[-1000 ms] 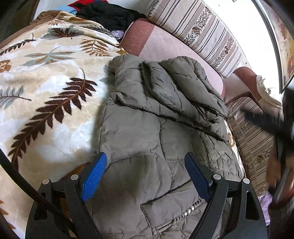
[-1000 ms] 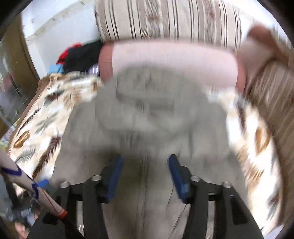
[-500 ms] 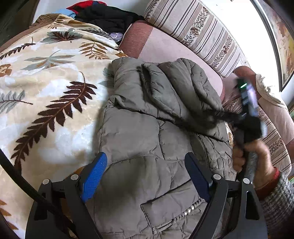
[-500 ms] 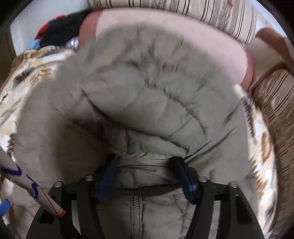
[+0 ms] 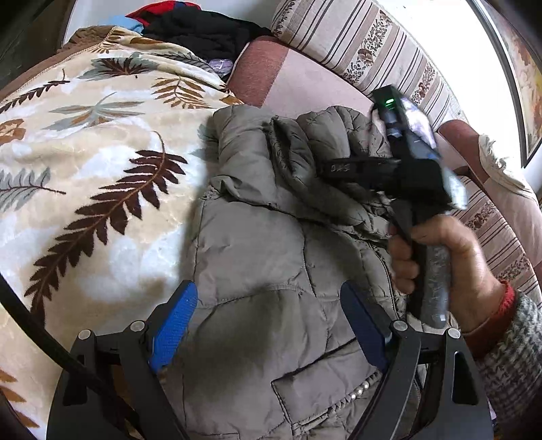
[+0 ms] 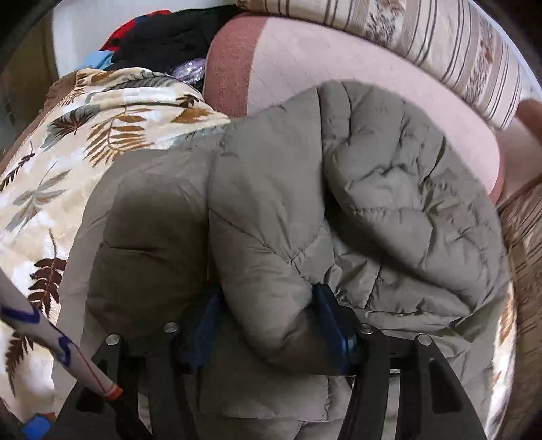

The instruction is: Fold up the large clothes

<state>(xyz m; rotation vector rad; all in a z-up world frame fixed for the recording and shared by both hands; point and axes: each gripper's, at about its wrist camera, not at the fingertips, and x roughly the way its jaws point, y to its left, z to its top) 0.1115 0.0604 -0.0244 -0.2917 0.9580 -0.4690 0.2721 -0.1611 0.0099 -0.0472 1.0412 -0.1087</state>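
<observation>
An olive quilted puffer jacket [image 5: 271, 243] lies on a leaf-patterned blanket [image 5: 84, 162], its hood end bunched toward the sofa back. My left gripper [image 5: 266, 298] hovers open over the jacket's lower part, blue pads apart with nothing pinched. In the right wrist view, my right gripper [image 6: 267, 298] is sunk into the upper jacket [image 6: 389, 189]. A thick puffy fold [image 6: 264, 270] fills the gap between its pads, which press into it. The left wrist view shows a hand [image 5: 440, 257] holding that gripper over the hood area.
A pink sofa cushion [image 5: 305, 84] and a striped back cushion [image 5: 372, 44] border the jacket at the far side. A pile of dark and red clothes [image 5: 196, 27] sits at the far left corner. A striped armrest [image 5: 501, 237] lies to the right.
The right gripper came in from the right and dropped onto the jacket's upper part, its jaws narrowing around a fold. The left gripper and the rest of the jacket stayed put.
</observation>
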